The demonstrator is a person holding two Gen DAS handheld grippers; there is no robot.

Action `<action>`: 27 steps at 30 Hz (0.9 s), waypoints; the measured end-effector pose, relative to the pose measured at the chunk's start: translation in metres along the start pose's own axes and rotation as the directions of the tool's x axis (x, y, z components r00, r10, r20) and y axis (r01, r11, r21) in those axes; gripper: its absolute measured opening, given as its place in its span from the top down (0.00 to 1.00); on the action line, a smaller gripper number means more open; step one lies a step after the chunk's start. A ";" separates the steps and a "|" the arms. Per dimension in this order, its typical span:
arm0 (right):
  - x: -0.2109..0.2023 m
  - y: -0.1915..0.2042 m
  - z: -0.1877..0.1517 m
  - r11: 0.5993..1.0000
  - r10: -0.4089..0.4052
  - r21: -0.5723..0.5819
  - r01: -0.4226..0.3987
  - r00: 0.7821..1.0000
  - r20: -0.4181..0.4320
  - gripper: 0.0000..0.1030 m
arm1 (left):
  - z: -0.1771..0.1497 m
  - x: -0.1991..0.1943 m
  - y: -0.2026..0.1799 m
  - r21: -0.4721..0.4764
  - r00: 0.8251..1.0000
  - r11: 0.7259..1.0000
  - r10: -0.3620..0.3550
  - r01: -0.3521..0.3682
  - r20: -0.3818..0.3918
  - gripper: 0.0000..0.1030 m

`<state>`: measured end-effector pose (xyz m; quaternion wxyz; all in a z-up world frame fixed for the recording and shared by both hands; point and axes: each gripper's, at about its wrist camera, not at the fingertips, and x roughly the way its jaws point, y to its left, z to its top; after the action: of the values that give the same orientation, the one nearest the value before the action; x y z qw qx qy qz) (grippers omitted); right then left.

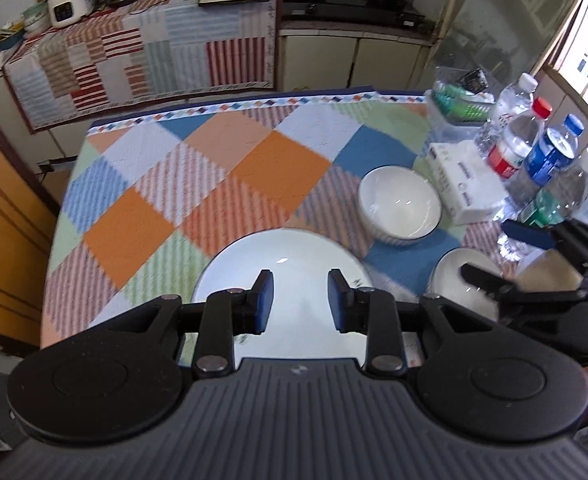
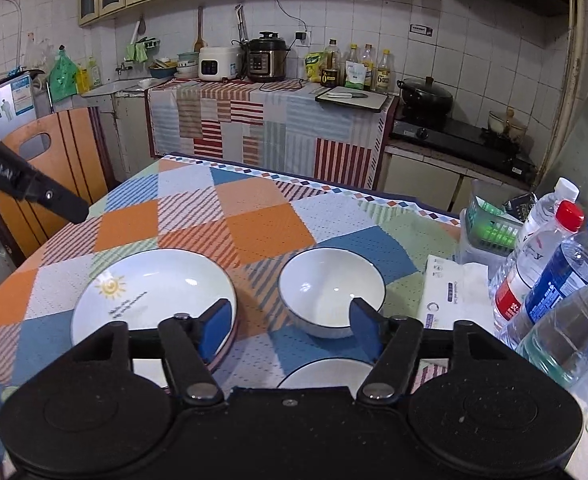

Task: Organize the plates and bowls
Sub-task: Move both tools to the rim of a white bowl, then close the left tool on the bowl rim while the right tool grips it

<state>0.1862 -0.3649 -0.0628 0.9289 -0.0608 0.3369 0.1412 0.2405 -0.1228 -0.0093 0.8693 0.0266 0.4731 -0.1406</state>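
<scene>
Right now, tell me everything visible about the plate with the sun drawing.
The plate is round, white and glossy, likely ceramic, with a thin dark rim. A yellow sun and a line of small dark text, too small to read, are printed on its left inner side. It is shallow, upright and empty, lying flat on the checked tablecloth, left of the white bowl and apart from it. The open left gripper hovers above it; nothing grips it.

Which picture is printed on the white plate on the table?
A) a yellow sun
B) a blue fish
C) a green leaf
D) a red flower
A: in the right wrist view, the white plate carries a yellow sun with rays, above a line of small dark writing.
</scene>
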 end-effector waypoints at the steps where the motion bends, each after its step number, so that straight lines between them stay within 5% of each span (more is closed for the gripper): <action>1: 0.004 -0.003 -0.001 1.000 0.000 -0.001 0.000 1.000 -0.004 0.28 | 0.003 0.005 -0.003 0.008 1.000 1.000 -0.008 0.008 -0.002 0.69; 3: 0.016 -0.007 -0.003 1.000 -0.004 0.005 0.004 1.000 -0.014 0.25 | 0.009 0.016 -0.009 0.018 1.000 1.000 -0.019 0.019 0.005 0.61; 5: 0.030 -0.012 -0.006 1.000 -0.008 0.021 0.009 1.000 -0.026 0.06 | 0.013 0.027 -0.015 0.027 0.999 0.999 -0.030 0.030 0.021 0.55; 13: 0.091 -0.028 -0.020 0.998 -0.033 0.058 0.039 0.994 -0.106 0.05 | 0.024 0.089 -0.023 0.015 0.996 0.998 -0.057 0.056 0.067 0.36; 20: 0.133 -0.042 -0.017 0.994 0.013 0.108 0.009 0.980 -0.199 0.05 | 0.038 0.149 -0.034 0.042 0.996 0.996 -0.079 0.077 0.042 0.37; 27: 0.155 -0.046 -0.021 0.981 0.019 0.191 0.026 0.972 -0.233 0.05 | 0.041 0.195 -0.044 -0.079 0.995 0.992 -0.103 0.103 -0.002 0.42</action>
<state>0.3011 -0.3783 -0.1778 0.8845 0.0126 0.4560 0.0982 0.3623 -0.2155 -0.1444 0.8599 -0.0319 0.4815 -0.1663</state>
